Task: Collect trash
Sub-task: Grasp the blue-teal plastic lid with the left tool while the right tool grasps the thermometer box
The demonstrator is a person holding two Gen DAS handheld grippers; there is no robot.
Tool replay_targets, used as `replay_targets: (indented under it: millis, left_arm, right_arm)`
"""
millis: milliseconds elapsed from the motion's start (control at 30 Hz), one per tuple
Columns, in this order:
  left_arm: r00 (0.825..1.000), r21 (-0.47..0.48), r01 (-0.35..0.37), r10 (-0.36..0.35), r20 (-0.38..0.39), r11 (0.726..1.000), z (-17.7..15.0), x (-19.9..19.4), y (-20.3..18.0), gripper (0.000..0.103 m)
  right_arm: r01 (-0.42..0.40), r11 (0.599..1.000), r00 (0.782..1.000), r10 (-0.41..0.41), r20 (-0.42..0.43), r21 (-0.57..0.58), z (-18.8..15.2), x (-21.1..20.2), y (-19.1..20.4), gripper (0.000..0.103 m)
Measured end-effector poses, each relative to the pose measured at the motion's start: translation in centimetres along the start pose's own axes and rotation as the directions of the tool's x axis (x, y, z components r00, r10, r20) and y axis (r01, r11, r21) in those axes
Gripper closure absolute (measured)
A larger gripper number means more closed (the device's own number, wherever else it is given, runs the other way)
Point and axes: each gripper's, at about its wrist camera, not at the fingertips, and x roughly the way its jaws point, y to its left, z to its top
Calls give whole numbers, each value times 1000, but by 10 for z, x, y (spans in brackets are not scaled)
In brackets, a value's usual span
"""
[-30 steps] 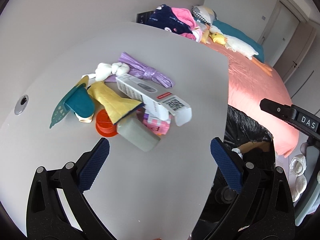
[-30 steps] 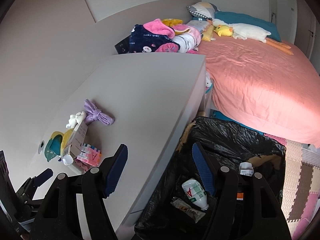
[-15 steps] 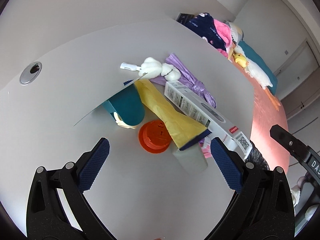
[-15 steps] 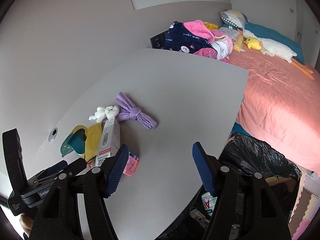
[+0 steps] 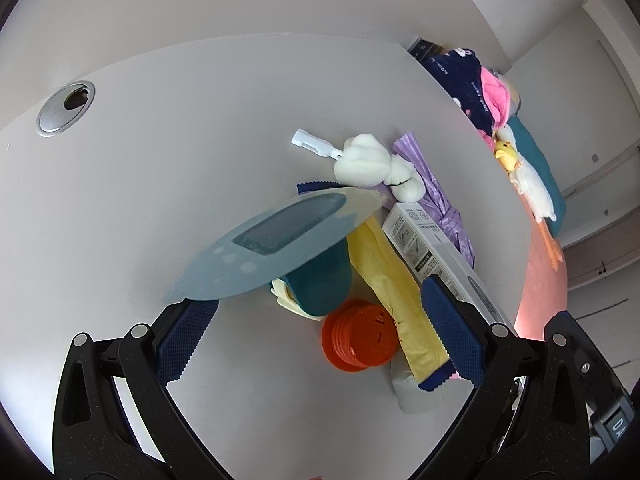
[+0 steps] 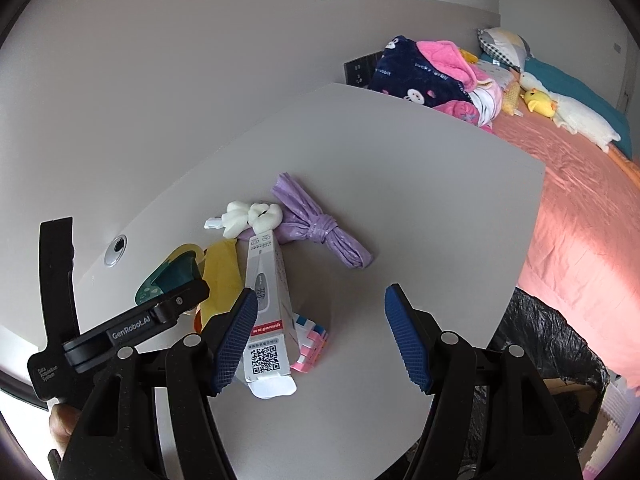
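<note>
We hold the left gripper (image 5: 320, 330) low over the pile of trash on the bench (image 5: 168, 168), its fingers spread wide with nothing between the pads. Just ahead of the left finger (image 5: 186, 334) a pale blue plastic card (image 5: 276, 246) tilts up over a teal piece (image 5: 320, 284); between the fingers sits an orange lid (image 5: 360, 340); against the right finger lie a yellow wrapper (image 5: 394, 284) and a long white box (image 5: 436, 252), with a white foam wad (image 5: 368, 160) and a knotted purple bag (image 5: 444, 208) beyond the tips. Our right gripper (image 6: 322, 336) hovers with its fingers equally wide and empty, the box's open flap end touching or just in front of its left finger, a pink block (image 6: 310, 344) between the fingers, and the black bin bag (image 6: 548, 344) off past the right finger at the bench edge. The risk, as we judge it: closing the left fingers here could catch several overlapping pieces loosely, so the light card or the wrapper slips free, or the lid skids away.
</note>
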Motion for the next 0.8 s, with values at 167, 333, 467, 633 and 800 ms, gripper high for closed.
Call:
replay_targets:
  millis: [167, 333, 467, 633, 800]
  left_arm:
    - [1000, -23, 10, -10, 2, 1000, 8, 6, 8, 18]
    - [999, -56, 38, -37, 11, 998, 14, 7, 21, 31]
    - [998, -51, 59, -58, 14, 997, 16, 8, 28, 45]
    - [997, -10, 68, -68, 25, 998, 14, 8, 28, 53]
    - [995, 10, 93, -94, 42, 996, 13, 8, 31, 53]
  right_arm:
    - [-3, 999, 1000, 2, -18, -35, 3, 10, 14, 35]
    - [-7, 998, 999, 5, -41, -66, 7, 22, 27, 36]
    - [-16, 997, 997, 10, -75, -77, 9, 37, 36, 42]
    - [-2, 998, 992, -5, -126, -60, 8, 59, 39, 52]
    - [-3, 999, 990, -3, -141, -40, 5, 69, 37, 69]
